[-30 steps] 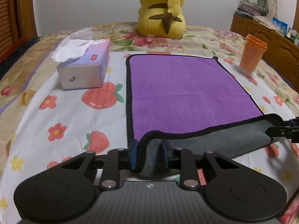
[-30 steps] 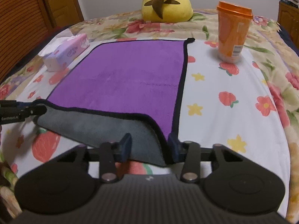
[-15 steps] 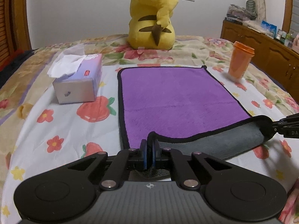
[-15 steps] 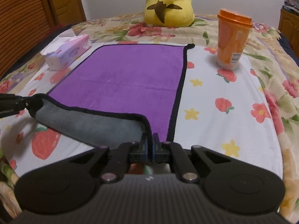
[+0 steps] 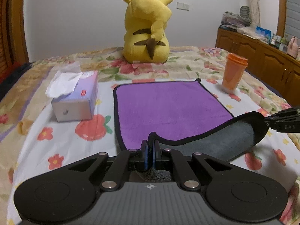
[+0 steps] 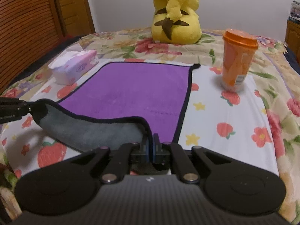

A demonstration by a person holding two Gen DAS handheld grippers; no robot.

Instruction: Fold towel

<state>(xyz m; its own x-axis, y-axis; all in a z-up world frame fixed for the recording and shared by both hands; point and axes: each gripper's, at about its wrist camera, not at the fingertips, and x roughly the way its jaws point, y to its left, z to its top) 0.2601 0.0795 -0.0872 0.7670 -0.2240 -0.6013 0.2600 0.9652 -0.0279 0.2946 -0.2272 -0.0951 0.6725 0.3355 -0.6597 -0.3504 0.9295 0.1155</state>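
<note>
A purple towel with a black hem and grey underside lies on the flowered bedspread; it also shows in the right wrist view. My left gripper is shut on the towel's near left corner. My right gripper is shut on the near right corner. Both corners are lifted off the bed, so the near edge curls up and shows its grey underside. The far edge lies flat. Each gripper shows at the side of the other's view.
A tissue box stands left of the towel. An orange lidded cup stands to the right. A yellow plush toy sits beyond the far edge. Wooden cabinets line the right wall.
Both grippers closed on the near corners of the towel and lifted them. The near edge has risen and curled further over the purple side.
</note>
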